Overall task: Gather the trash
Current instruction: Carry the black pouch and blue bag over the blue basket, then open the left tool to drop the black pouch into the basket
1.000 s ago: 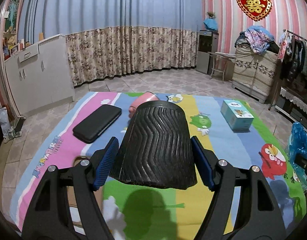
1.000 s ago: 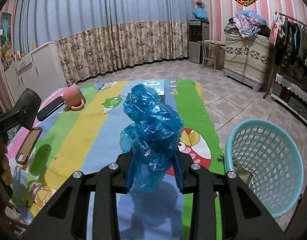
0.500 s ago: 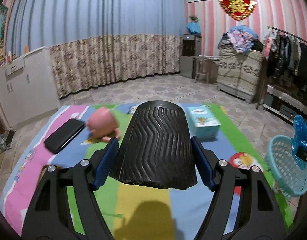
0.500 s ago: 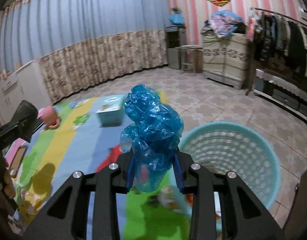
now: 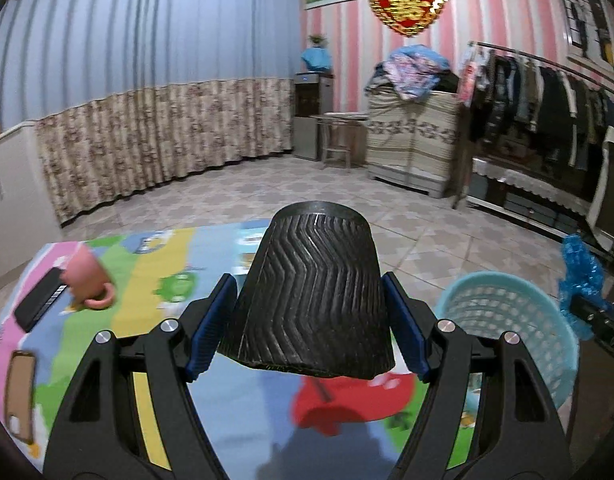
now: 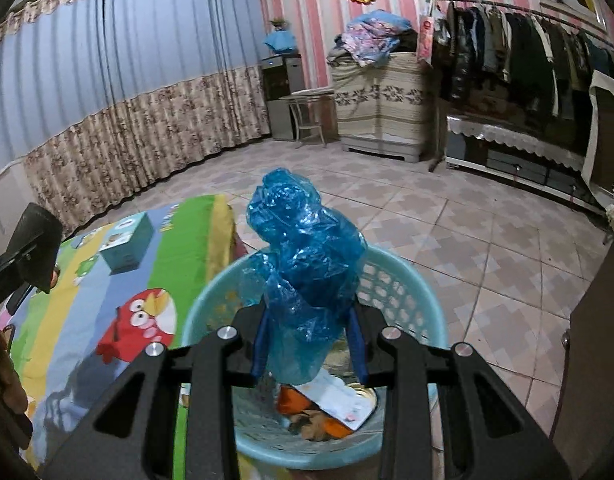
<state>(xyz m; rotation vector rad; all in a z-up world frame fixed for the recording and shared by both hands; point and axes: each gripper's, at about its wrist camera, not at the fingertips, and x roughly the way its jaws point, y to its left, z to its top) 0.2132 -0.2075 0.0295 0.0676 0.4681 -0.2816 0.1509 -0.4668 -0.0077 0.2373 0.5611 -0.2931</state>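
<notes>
Risk first: blue plastic bag [image 6: 303,276] light and crinkled — likely to cling to a pad or drift on release and land on the rim or the tiled floor instead of inside the basket [image 6: 411,280]. Bag top stands well above the rim, so release from this height could let it catch air. Second risk: black ribbed cup [image 5: 313,296] wider at its near end than at the far end, gripped on sloping sides — could slide out of the pinch if tilted. Third: both grippers converging on one basket, chance of collision at the rim.

Pose. Right gripper [image 6: 307,344] directly above the basket mouth, angled downward, fingers pinching the lower part of the bag, bulk of it bunched up above the pads. Basket contents visible below: orange scrap, a flat white packet, other litter. Left gripper [image 5: 309,332] level, pointing across the cartoon mat [image 5: 155,272], blue pads pressed on either side of the cup, cup held lying with its narrow end pointing away. Basket in the left view off to the right of the cup, just beside the mat edge [image 5: 507,320] — left load not yet over it.

Pink mug [image 5: 87,280], dark flat case [image 5: 39,304] and teal box [image 6: 127,244] on the mat, apart from both grippers.
</notes>
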